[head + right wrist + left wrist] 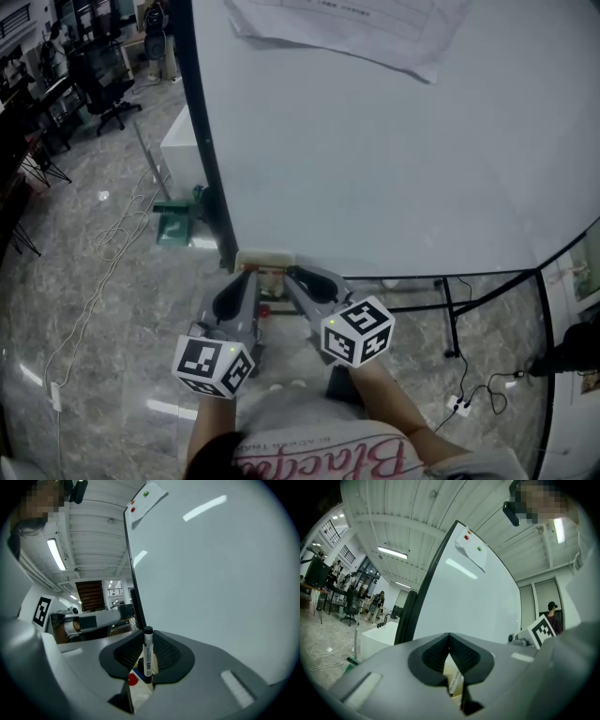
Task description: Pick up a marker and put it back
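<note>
The right gripper (148, 641) is clamped on a marker (148, 656), which stands upright between the pads, black end up, just in front of the whiteboard (215, 583). Below its jaws sits a small box (137, 688). Just to its left, the left gripper (449, 637) has its jaws together, with nothing between them.

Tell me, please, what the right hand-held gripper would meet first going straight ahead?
Likely the small tray at the foot of the whiteboard, just beyond the marker held by the right hand-held gripper; depth is unclear.
</note>
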The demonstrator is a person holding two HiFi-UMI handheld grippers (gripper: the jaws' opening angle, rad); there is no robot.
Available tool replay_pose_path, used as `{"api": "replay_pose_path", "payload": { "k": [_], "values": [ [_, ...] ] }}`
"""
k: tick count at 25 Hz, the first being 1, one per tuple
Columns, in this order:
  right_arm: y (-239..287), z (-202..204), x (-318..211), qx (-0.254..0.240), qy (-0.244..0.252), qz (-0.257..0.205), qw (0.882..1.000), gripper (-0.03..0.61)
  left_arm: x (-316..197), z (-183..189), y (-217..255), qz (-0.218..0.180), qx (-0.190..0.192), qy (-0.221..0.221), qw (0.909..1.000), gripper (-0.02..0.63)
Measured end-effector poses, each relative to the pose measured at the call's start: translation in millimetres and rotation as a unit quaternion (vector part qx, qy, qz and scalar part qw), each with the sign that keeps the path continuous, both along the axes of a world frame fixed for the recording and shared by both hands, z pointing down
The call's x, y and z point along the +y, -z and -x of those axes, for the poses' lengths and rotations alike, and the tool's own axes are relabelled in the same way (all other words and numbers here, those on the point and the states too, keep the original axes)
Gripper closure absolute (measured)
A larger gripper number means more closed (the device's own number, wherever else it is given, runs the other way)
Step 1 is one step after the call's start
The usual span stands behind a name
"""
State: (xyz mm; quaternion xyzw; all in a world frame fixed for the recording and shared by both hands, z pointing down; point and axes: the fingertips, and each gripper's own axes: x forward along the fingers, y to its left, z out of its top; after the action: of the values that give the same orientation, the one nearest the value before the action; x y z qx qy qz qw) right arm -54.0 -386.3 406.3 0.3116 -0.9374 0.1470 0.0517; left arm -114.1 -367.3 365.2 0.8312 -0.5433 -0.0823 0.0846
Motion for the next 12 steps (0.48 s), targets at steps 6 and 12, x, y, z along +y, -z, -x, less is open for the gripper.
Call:
{"api": "replay_pose_path", "payload": {
  "k": [6, 12],
  "values": [
    [-28, -5, -11, 0.003, -0.019, 0.052, 0.998, 0.505, -2, -3, -4, 0.007, 0.005, -0.003, 1.0000, 0.614],
    [-28, -10, -18, 0.039, -0.036, 0.003, 0.999, 0.486, -4, -8, -8, 0.014, 0.013, -0.012, 0.9997, 0.614]
  ]
}}
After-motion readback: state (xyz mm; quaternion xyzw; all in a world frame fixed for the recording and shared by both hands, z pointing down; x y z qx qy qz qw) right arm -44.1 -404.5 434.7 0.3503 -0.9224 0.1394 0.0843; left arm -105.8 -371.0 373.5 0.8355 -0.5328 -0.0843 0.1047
